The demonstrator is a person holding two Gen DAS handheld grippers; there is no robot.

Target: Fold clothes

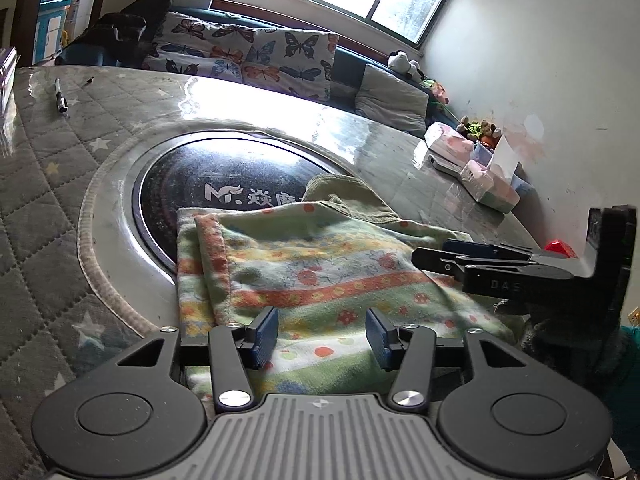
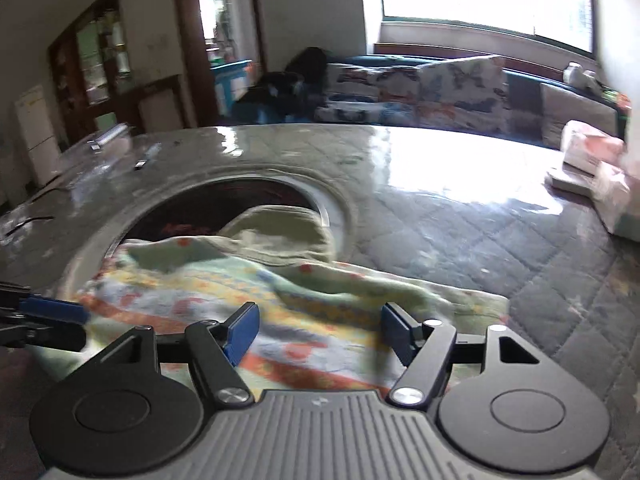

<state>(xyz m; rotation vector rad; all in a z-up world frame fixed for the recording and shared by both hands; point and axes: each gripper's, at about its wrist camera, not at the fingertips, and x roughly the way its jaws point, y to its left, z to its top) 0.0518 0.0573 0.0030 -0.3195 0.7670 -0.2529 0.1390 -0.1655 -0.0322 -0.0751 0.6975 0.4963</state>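
Note:
A green garment with orange, yellow and blue patterned stripes (image 1: 320, 272) lies folded on the table, partly over a round black inset. It also shows in the right wrist view (image 2: 280, 304). An olive green part (image 1: 344, 196) sticks out behind it. My left gripper (image 1: 322, 336) is open, its blue pads just above the garment's near edge, holding nothing. My right gripper (image 2: 318, 330) is open over the garment's near edge. The right gripper also shows at the right of the left wrist view (image 1: 472, 258), its jaws seen side-on.
The table has a grey quilted cover with stars (image 1: 48, 184) under clear plastic, and a round black cooktop inset (image 1: 224, 184). A pen (image 1: 61, 96) lies far left. Tissue packs and boxes (image 1: 480, 172) stand by the right wall. A sofa with butterfly cushions (image 1: 248, 52) is behind.

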